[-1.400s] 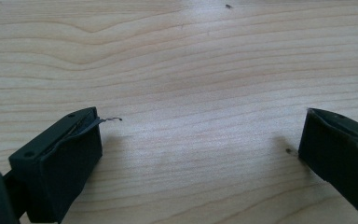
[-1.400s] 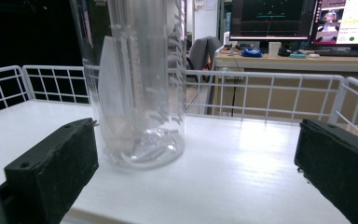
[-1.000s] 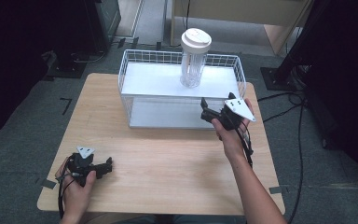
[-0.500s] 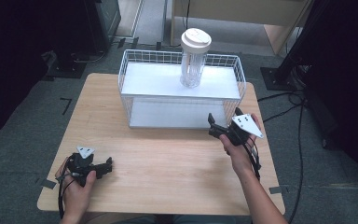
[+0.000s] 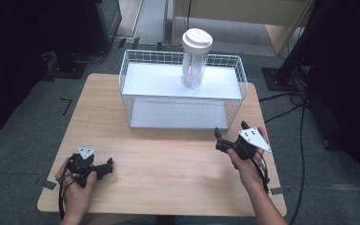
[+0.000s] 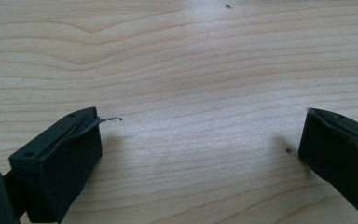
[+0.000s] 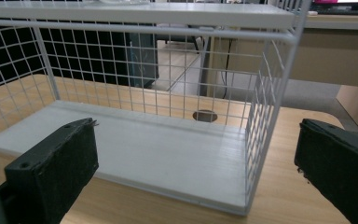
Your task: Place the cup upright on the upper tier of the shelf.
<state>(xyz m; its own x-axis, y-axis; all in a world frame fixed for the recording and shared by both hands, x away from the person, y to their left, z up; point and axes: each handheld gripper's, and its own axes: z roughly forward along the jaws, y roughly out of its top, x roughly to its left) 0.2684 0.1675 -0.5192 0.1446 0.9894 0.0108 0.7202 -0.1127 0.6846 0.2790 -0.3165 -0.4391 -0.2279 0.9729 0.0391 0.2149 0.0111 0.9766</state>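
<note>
No readable text, label or number anywhere.

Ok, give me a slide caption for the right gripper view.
Open right gripper faces the white wire rack, its bare lower shelf resting on the wooden table.

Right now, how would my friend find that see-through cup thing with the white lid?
Start at the wooden table and find the white wire rack standing at its far side. Look on the rack's top shelf, toward the right: the clear plastic cup stands upright there. It is the one thing on that shelf, tall and ribbed, with a round white lid.
</note>
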